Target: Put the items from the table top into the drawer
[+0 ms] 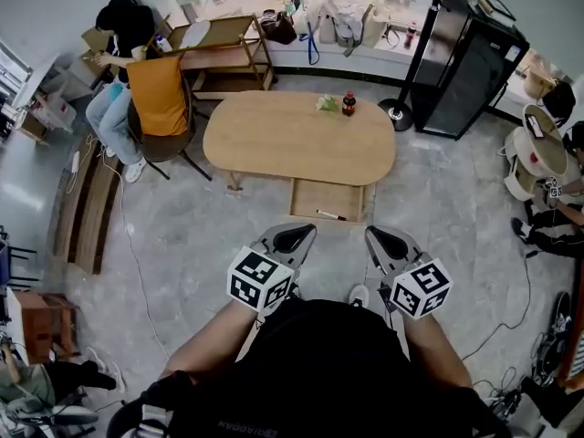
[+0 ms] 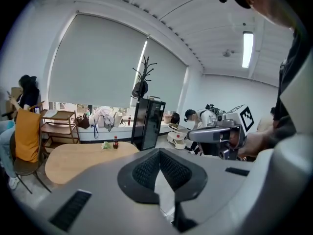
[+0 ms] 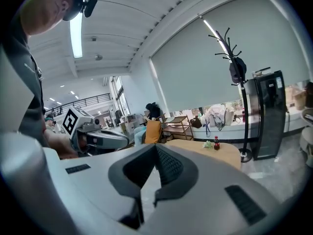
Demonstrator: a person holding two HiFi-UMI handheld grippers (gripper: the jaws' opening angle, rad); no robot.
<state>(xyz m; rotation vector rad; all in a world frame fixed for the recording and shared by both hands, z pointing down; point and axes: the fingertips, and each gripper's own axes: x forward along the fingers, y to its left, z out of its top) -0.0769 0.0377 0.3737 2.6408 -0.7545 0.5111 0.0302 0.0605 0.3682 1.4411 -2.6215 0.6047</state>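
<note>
fingers (image 1: 294, 238) far from bottle (image 1: 349, 104)

I see bright, even indoor light from a ceiling strip lamp (image 2: 248, 49) and blinded windows (image 2: 105, 62); shadows soft, fisheye edges curved and dark-cornered, focus sharp.

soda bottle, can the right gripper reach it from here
Probably not from here: the soda bottle stands at the far edge of the table, while the right gripper sits back beyond the open drawer.
</note>
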